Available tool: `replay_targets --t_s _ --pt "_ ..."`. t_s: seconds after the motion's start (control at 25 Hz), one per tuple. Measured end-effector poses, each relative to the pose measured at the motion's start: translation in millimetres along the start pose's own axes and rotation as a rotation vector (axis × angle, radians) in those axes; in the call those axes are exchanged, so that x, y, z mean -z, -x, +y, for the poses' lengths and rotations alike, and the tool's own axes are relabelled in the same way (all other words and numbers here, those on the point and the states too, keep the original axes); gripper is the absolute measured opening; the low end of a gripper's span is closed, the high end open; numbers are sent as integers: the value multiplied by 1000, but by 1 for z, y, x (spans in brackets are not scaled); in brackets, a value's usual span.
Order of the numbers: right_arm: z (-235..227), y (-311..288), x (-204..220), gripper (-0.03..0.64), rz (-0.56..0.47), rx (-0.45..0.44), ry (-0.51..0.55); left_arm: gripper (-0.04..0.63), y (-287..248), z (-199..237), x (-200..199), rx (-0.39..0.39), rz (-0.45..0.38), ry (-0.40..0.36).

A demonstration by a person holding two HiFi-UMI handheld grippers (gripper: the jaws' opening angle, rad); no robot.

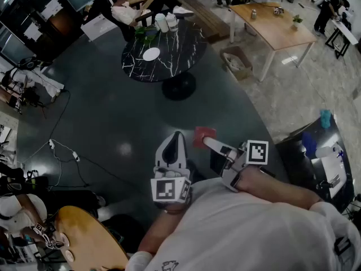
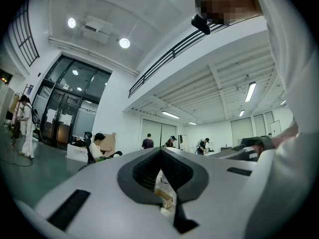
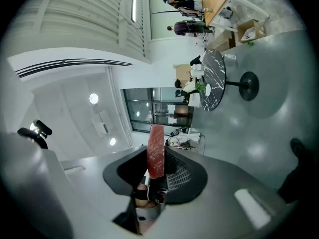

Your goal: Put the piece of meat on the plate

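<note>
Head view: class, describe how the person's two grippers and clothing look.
Both the left gripper and right gripper have pale grey shells tapering to dark ribbed pads. Each carries a white cube printed with black square markers. The person wears a white short-sleeved shirt.

We see a round black marble table (image 1: 180,49), a seated person (image 1: 125,10) behind it and a wooden table (image 1: 279,27) at its right.

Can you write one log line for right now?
right tool: holding meat | left tool: shut, empty | plate: on table
</note>
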State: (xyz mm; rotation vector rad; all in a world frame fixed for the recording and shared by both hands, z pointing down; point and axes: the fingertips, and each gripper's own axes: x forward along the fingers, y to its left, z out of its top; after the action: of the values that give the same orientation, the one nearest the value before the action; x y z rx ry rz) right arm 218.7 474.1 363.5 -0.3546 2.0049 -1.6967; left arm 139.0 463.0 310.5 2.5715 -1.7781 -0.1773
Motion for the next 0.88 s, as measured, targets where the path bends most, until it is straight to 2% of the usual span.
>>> replay_targets --t_s 0.36,0.88 --pt "-21 -46 -13 91 22 24 5 6 -26 47 14 -4 16 48" --pt "-28 -175 -38 91 8 24 2 6 -79 162 -5 43 35 60"
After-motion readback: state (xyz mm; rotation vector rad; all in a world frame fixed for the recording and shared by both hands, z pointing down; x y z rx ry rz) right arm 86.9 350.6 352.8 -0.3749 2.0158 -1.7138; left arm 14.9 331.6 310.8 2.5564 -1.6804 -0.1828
